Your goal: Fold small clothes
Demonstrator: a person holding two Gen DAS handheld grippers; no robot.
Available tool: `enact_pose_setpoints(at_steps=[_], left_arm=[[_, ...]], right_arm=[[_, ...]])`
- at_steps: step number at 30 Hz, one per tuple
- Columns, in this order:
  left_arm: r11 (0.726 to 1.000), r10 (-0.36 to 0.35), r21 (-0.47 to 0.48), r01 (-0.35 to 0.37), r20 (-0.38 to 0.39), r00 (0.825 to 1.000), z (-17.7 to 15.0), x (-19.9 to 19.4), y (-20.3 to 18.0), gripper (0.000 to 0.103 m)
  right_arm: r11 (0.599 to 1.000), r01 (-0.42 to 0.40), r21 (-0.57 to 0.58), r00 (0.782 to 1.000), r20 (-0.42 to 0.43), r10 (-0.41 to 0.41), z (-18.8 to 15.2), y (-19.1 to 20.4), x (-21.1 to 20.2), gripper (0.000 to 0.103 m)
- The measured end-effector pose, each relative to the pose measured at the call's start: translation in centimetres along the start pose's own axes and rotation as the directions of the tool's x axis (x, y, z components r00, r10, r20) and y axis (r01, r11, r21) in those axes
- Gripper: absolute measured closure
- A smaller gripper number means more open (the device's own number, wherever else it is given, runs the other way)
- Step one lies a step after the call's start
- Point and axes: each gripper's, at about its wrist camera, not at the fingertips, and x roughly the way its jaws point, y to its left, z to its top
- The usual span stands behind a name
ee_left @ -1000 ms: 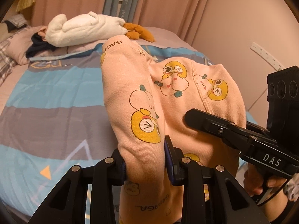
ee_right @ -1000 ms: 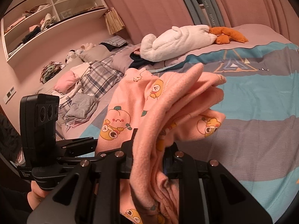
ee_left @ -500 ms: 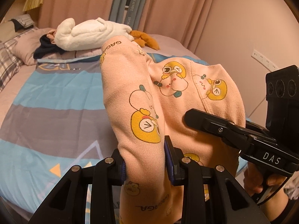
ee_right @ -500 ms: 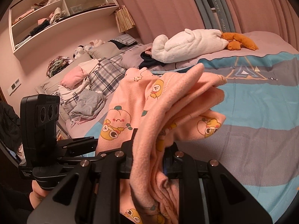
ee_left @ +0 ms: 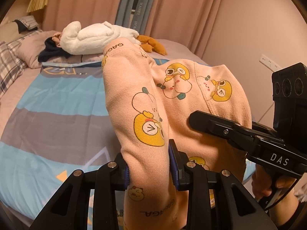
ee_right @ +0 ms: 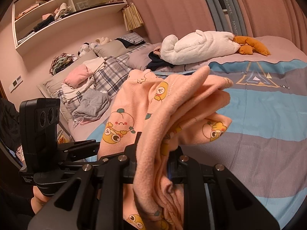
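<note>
A small pink garment [ee_left: 134, 99] with yellow cartoon prints is held up in the air above the bed. My left gripper [ee_left: 149, 164] is shut on one bunched edge of it. My right gripper [ee_right: 153, 164] is shut on another bunched part of the same garment [ee_right: 172, 103]. The right gripper also shows in the left wrist view [ee_left: 239, 132] at the right, pressed into the cloth. The left gripper shows in the right wrist view [ee_right: 63, 149] at the left. The garment hangs folded over between the two grippers.
Below lies a bed [ee_left: 48, 105] with a blue and grey striped cover. A white plush toy [ee_right: 197, 46] with orange feet lies at the far end. Pillows and a pile of clothes [ee_right: 86, 94] lie at the left. A wall shelf [ee_right: 57, 9] hangs above.
Both grippers keep their hold on the garment. The bed and plush toy have shifted in both views, so the pair has moved a little over the bed.
</note>
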Motion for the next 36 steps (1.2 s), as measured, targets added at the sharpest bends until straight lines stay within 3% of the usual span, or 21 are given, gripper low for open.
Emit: enact_pose_setpoints(at_steps=[36], left_arm=[[1.000,0.021,0.003,-0.021,0.003,1.000,0.2,0.1,0.2,0.071]], right_arm=[[1.000,0.000,-0.030,1.000,-0.027,-0.001,0.8,0.4,1.4,0.082]])
